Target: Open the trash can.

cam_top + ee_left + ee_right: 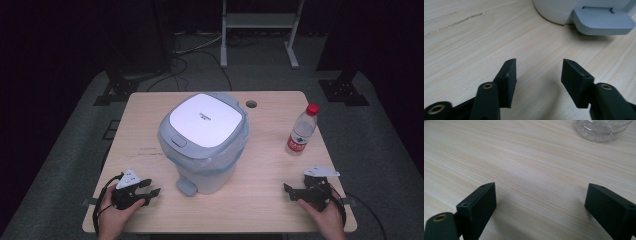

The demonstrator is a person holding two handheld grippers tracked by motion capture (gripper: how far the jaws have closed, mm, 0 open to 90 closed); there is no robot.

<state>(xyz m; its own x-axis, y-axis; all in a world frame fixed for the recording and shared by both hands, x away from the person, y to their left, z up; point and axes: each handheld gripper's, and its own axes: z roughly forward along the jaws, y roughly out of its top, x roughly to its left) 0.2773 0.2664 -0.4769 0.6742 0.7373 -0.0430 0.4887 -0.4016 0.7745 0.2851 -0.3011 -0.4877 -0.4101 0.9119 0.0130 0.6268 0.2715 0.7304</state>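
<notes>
A pale blue pedal bin [202, 145] with a white lid [202, 120] and a plastic liner stands mid-table, its grey foot pedal [187, 186] facing the near edge. My left gripper [152, 187] rests on the table at the near left and points toward the pedal [602, 23]. Its jaws [539, 67] stand partly apart with bare wood between them. A clear water bottle [302, 131] with a red cap and label stands upright at the right. My right gripper [290, 192] lies at the near right, jaws [541, 192] wide open and empty, with the bottle's base [602, 128] ahead of it.
The light wooden table [260, 165] has a cable hole [251, 104] near its far edge. Beyond it are dark floor, cables and a white metal frame [260, 22]. A hand holds each gripper at the near edge.
</notes>
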